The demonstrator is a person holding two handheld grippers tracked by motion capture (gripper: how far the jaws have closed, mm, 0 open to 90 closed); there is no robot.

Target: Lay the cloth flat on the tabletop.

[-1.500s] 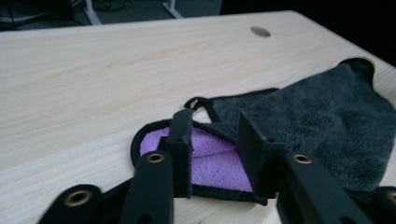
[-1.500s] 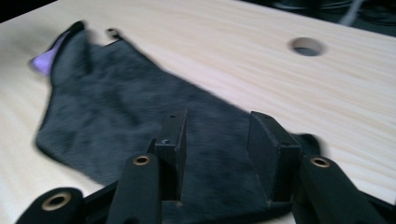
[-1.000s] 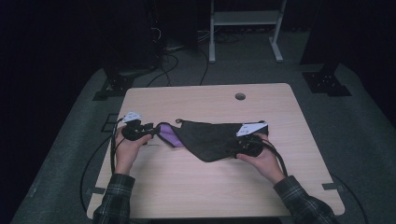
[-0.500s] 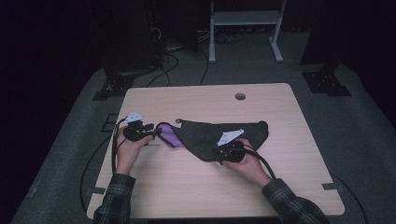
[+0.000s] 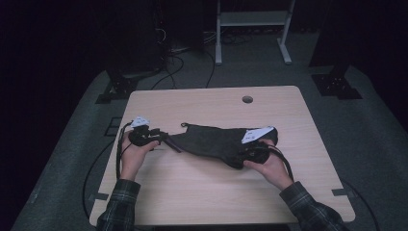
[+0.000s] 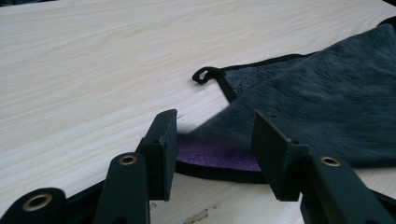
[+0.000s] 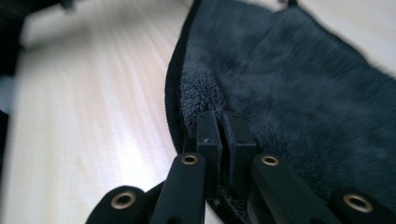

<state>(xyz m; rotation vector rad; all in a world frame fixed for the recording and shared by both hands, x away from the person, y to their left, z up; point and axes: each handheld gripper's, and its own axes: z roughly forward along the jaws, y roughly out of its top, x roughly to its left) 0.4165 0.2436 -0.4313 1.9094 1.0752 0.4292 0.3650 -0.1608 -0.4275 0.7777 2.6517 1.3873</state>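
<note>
A dark grey towel (image 5: pixel 211 140) with a purple underside lies across the middle of the wooden table (image 5: pixel 202 101). At the towel's left end, my left gripper (image 5: pixel 162 138) stands open. In the left gripper view the purple-lined corner (image 6: pixel 219 161) lies on the table between the pads (image 6: pixel 163 140) of the left gripper (image 6: pixel 215 135), with a gap on each side. My right gripper (image 5: pixel 241 153) is at the towel's lower right edge. Its jaws have just been closing. In the right gripper view that gripper (image 7: pixel 223 123) pinches the towel's (image 7: pixel 289 79) bound edge.
A round cable hole (image 5: pixel 247 99) sits near the table's far edge. Black cables (image 5: pixel 118 149) trail off the left side from the left gripper. On the dark floor behind stand a white frame (image 5: pixel 250 33) and black stands (image 5: pixel 337 82).
The right hand went left toward the towel's middle, then back right along the lower edge, and its jaws closed on the towel. The left hand stayed put.
</note>
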